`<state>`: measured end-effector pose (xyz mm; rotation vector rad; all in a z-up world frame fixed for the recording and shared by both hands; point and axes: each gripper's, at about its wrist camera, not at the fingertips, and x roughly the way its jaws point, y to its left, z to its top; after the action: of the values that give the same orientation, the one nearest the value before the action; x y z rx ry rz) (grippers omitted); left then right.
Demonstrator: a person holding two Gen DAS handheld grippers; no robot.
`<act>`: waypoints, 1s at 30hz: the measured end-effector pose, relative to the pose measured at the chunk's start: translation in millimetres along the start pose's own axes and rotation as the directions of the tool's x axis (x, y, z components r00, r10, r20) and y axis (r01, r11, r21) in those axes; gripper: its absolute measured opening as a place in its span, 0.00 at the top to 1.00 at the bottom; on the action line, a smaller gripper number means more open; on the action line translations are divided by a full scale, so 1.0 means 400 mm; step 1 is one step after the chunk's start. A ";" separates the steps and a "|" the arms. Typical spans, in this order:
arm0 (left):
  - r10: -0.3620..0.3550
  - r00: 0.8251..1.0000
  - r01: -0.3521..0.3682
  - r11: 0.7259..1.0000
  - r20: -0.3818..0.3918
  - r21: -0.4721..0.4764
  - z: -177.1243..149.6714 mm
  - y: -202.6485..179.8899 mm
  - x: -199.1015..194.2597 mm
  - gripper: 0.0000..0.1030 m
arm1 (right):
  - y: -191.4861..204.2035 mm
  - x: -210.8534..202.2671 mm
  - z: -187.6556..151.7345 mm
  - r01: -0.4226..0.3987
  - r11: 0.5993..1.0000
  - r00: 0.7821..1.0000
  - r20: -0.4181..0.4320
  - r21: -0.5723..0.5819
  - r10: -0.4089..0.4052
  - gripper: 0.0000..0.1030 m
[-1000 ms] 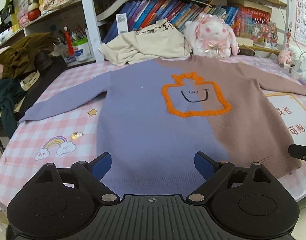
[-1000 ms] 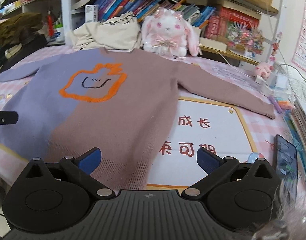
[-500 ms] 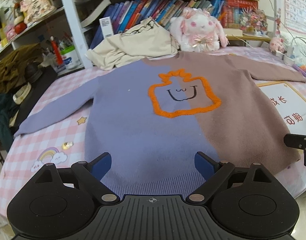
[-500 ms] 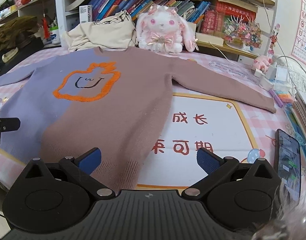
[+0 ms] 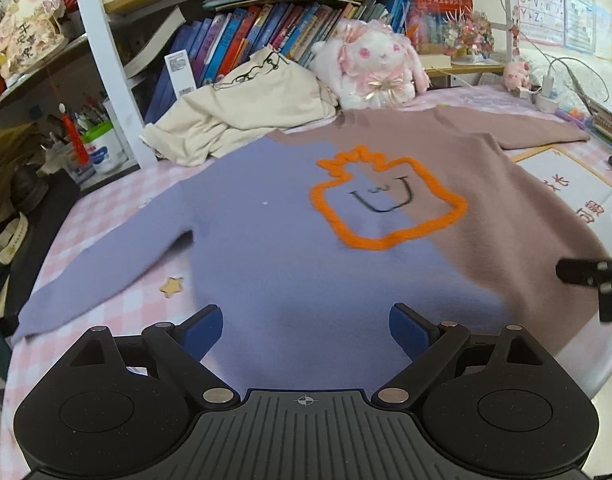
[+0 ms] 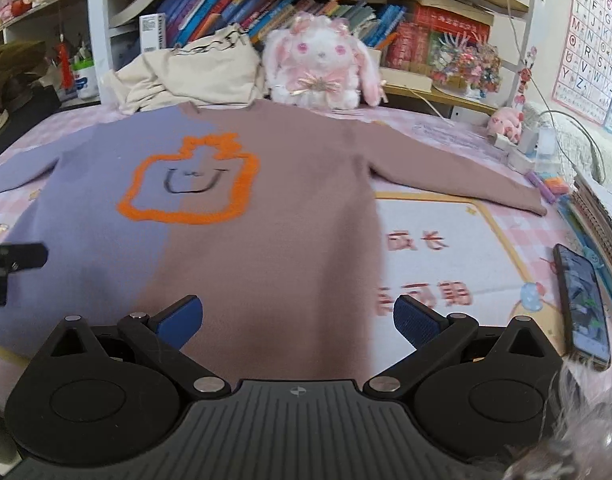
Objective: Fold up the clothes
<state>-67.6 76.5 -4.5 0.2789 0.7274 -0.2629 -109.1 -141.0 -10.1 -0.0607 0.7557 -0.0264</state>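
Note:
A sweater, half lilac and half mauve-brown with an orange outline figure on the chest, lies flat and face up on the pink checked table, sleeves spread; it shows in the left wrist view [image 5: 290, 248] and in the right wrist view [image 6: 266, 216]. My left gripper [image 5: 306, 324] is open and empty, above the lilac lower part near the hem. My right gripper [image 6: 298, 316] is open and empty, above the brown lower part. Each gripper shows at the edge of the other's view: the right one [image 5: 586, 276], the left one [image 6: 10, 264].
A cream garment [image 5: 242, 116] and a plush rabbit [image 5: 370, 68] sit behind the collar, before a bookshelf. A white mat with red characters [image 6: 438, 256] lies right of the sweater, a phone [image 6: 582, 304] beyond it. Dark clothes [image 5: 10, 184] pile at the left edge.
Both grippers have moved forward over the sweater's lower part, so the hem has dropped out of sight under them. Both stay open. The sweater has not moved.

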 end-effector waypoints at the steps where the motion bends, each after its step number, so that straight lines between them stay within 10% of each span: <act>1: -0.009 1.000 0.009 1.000 -0.002 0.002 -0.001 0.019 0.005 0.10 | 0.023 0.000 0.001 0.004 1.000 1.000 -0.005 -0.004 -0.004 0.00; 30: -0.011 1.000 0.012 0.994 0.007 -0.105 -0.074 0.381 0.044 0.10 | 0.372 0.047 0.061 0.005 0.998 1.000 -0.028 -0.066 -0.007 0.00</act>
<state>-23.0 225.8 -13.5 0.1739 0.7340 -0.2357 -78.5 7.6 -14.9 -0.1254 0.7850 -0.0081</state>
